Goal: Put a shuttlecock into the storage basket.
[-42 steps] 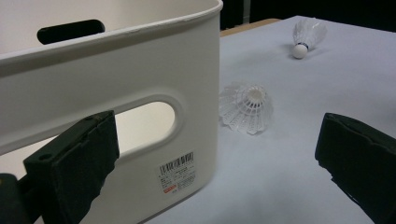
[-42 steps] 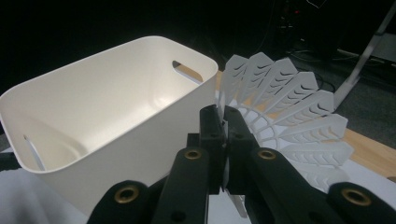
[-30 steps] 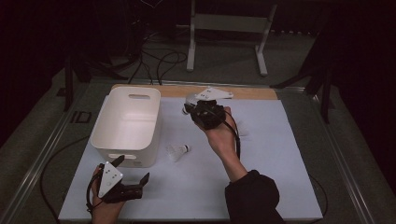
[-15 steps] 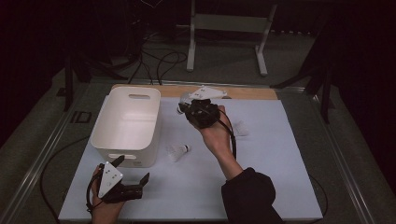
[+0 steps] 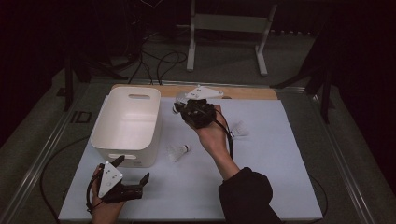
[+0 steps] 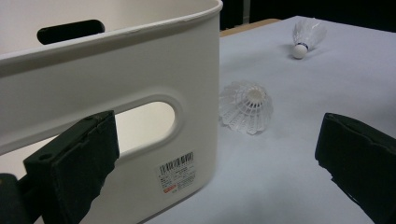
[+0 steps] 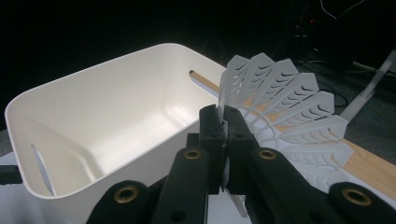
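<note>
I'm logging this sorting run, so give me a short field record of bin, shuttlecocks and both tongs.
bin: white bin, nothing visible inside
held shuttlecock: held shuttlecock, skirt pinched by right tongs beside the bin's rim
loose shuttlecocks: near shuttlecock beside bin; far shuttlecock right of forearm
left tongs: left tongs open, low by bin's near wall

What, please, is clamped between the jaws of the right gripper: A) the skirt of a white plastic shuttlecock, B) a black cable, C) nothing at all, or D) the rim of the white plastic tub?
A: in the right gripper view the right gripper has its jaws closed on the thin skirt edge of the white plastic shuttlecock, held just beside the white plastic tub.
</note>
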Motion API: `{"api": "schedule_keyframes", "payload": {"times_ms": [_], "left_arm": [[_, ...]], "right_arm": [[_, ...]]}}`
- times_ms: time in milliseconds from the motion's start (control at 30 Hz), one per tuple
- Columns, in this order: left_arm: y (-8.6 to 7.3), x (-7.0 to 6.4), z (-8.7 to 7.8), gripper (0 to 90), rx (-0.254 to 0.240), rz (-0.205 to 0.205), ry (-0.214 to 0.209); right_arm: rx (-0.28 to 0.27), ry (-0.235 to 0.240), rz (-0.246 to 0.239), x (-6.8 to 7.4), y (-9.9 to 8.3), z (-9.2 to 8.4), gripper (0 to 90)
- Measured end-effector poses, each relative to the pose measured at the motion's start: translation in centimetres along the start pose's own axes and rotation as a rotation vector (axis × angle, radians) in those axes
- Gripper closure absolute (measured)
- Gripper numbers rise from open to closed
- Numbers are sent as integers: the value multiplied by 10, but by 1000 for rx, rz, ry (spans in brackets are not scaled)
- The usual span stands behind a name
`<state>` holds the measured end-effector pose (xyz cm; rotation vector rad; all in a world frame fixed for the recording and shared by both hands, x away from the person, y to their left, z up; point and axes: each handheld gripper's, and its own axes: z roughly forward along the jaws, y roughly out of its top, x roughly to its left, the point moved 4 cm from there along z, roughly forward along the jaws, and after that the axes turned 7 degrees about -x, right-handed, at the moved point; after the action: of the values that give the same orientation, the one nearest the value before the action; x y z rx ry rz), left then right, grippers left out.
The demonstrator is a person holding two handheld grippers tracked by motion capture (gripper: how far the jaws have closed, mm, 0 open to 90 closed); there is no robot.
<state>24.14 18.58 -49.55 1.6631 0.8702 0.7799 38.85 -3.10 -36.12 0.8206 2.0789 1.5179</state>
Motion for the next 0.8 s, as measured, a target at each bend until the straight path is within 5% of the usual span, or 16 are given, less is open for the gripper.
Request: {"api": "schedule_keyframes", "payload": {"times_ms": [800], "left_arm": [[0, 0, 0, 3, 3, -3, -5]], "right_arm": [[-12, 52, -22, 19, 11, 10, 882]]}}
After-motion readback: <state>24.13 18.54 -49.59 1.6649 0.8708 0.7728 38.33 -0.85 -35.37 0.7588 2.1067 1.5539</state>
